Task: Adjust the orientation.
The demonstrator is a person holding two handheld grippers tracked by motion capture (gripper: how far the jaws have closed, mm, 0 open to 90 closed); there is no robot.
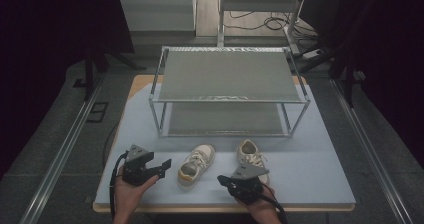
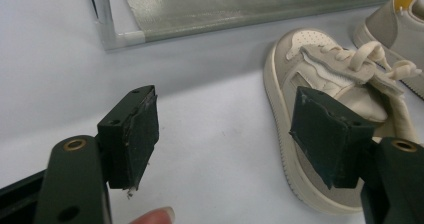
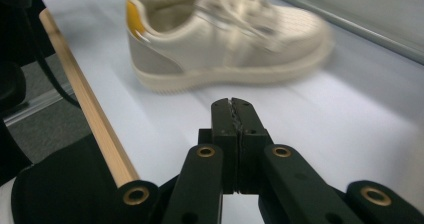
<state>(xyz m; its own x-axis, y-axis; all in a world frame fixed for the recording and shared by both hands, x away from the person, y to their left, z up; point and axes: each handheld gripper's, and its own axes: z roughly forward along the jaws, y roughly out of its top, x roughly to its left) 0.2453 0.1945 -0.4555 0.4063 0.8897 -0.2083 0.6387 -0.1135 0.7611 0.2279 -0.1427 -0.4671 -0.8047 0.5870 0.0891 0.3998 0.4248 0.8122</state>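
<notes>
Two small cream sneakers lie on the pale blue table in front of a rack. The left shoe (image 1: 196, 165) (image 2: 310, 79) (image 3: 225, 39) has a yellow heel tab, and its toe points at the rack. The right shoe (image 1: 250, 153) (image 2: 395, 19) lies beside it. My left gripper (image 1: 161, 167) (image 2: 225, 109) stands open just left of the left shoe, with nothing between its pads; the shoe lies beyond the right-hand jaw. My right gripper (image 1: 221, 179) (image 3: 232, 104) is shut and empty near the front edge, and it points at the left shoe's side.
A two-tier metal shoe rack (image 1: 227, 91) (image 2: 120, 34) with grey shelves takes up the back half of the table. The table's wooden front edge (image 3: 85, 99) runs close to my right gripper. Dark floor and rails flank the table.
</notes>
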